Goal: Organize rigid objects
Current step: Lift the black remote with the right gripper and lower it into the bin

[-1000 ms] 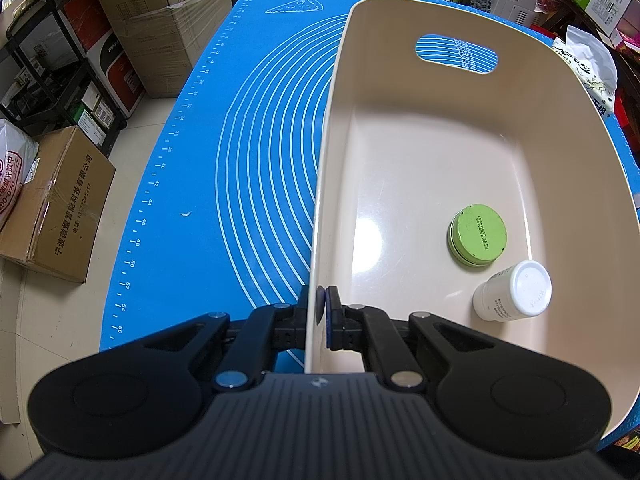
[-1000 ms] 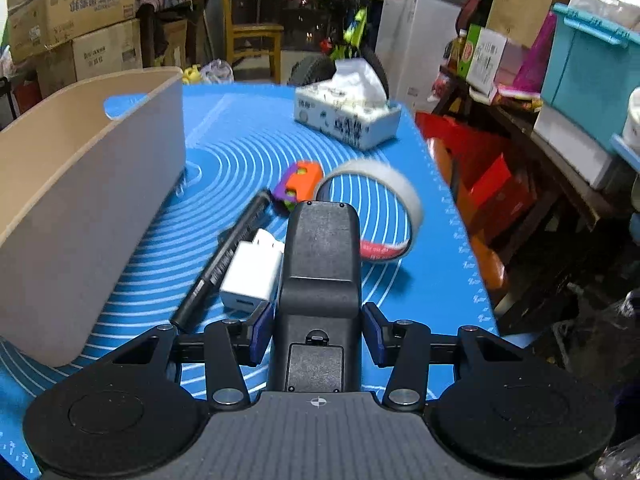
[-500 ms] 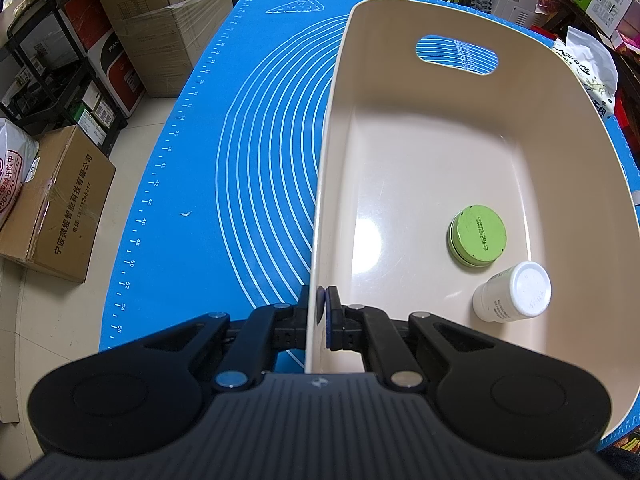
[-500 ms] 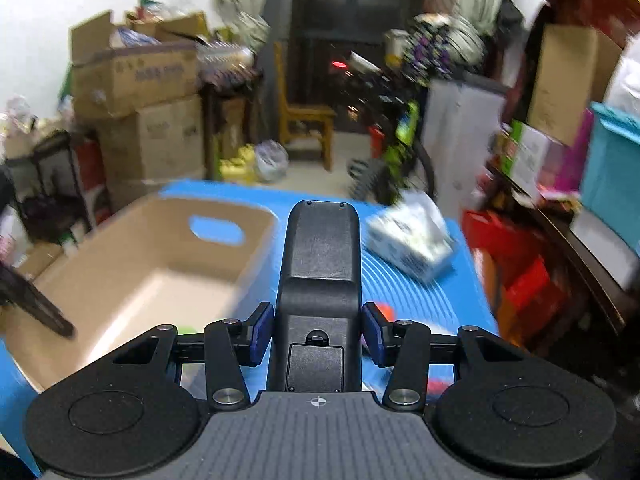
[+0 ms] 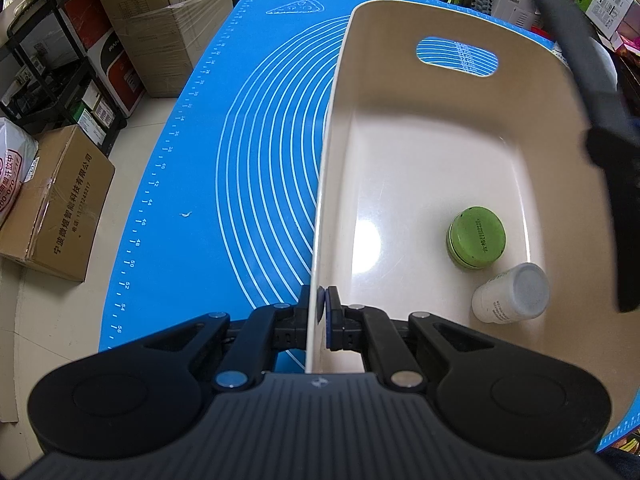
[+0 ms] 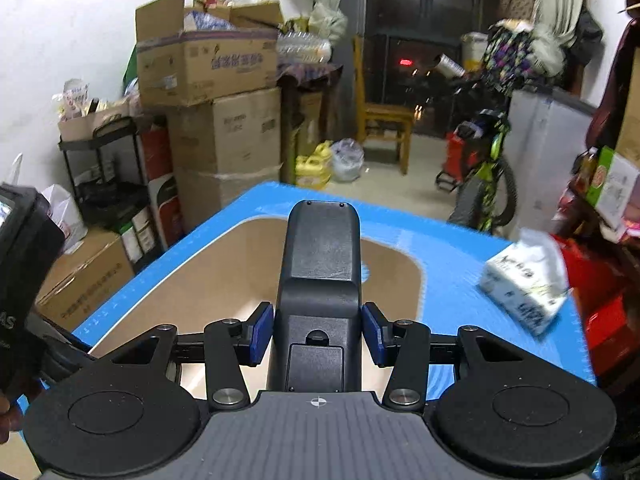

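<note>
While the left gripper (image 5: 318, 312) pinches the near wall of the cream bin (image 5: 332, 128), its blue pads pressed against the thin plastic from both sides to keep it from sliding, the right gripper (image 6: 318, 330) carries a dark remote control (image 6: 320, 280) out over the bin's open top, pads clamped on the remote's lower body. From the left wrist view that same remote (image 5: 588, 92) shows as a blurred dark bar slanting in above the bin's far right rim, so it is clearly airborne and over the container, not yet inside. On the floor of the bin sit a round green tin (image 5: 476, 238) and, just beside it toward the near corner, a white bottle (image 5: 510, 294) lying on its side (those two look already sorted). The bin rests on the blue mat (image 5: 240, 160), and a tissue box (image 6: 524, 284) lies on the mat off to the right, well apart from the bin. I read this as the delivery step of the sort: remote held, drop-off pending. The next move calls for lowering the remote toward the bare stretch of floor beyond the tin, tipping it flatter so it lies down instead of standing on end, then spreading the pads; the left grip should hold firm until then.
</note>
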A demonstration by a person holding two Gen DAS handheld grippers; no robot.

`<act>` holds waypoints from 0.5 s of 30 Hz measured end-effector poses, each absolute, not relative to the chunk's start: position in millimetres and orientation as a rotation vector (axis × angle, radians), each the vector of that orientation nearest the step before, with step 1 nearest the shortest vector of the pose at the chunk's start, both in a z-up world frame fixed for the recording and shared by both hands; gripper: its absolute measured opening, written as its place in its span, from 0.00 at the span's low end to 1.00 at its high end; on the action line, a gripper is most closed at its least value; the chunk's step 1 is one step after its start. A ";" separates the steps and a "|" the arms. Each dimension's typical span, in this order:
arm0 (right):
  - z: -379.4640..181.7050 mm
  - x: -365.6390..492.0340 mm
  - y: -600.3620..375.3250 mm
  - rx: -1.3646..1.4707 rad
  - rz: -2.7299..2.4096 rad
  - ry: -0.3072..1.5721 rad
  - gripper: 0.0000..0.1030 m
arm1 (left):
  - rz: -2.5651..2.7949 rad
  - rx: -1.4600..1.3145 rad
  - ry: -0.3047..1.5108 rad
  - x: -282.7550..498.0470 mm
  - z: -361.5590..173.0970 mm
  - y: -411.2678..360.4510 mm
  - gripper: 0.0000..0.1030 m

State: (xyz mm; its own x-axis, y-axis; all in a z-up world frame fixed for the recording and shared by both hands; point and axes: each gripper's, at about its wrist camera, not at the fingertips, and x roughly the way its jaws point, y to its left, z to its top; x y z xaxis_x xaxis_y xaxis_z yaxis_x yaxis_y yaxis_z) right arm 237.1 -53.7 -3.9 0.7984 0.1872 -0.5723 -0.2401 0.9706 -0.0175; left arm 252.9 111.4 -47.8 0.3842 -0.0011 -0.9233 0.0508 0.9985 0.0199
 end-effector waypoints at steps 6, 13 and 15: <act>-30.0 259.6 -33.5 -0.103 0.257 0.714 0.52 | -0.032 0.049 1.176 252.5 -48.0 111.9 0.07; -56.2 277.5 -15.3 -0.155 0.283 0.857 0.52 | -0.032 0.051 1.177 253.1 -47.7 111.4 0.07; -60.2 282.4 -7.2 -0.193 0.291 0.893 0.52 | -0.032 0.053 1.177 253.1 -47.4 110.9 0.07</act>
State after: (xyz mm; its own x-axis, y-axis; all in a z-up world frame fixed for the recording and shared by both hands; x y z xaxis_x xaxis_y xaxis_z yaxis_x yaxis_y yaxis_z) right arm 282.4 -7.2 -60.2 0.5914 0.1684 -0.7886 -0.3283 0.9435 -0.0447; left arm 253.1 110.9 -47.4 0.3834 0.0027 -0.9236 0.0526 0.9983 0.0247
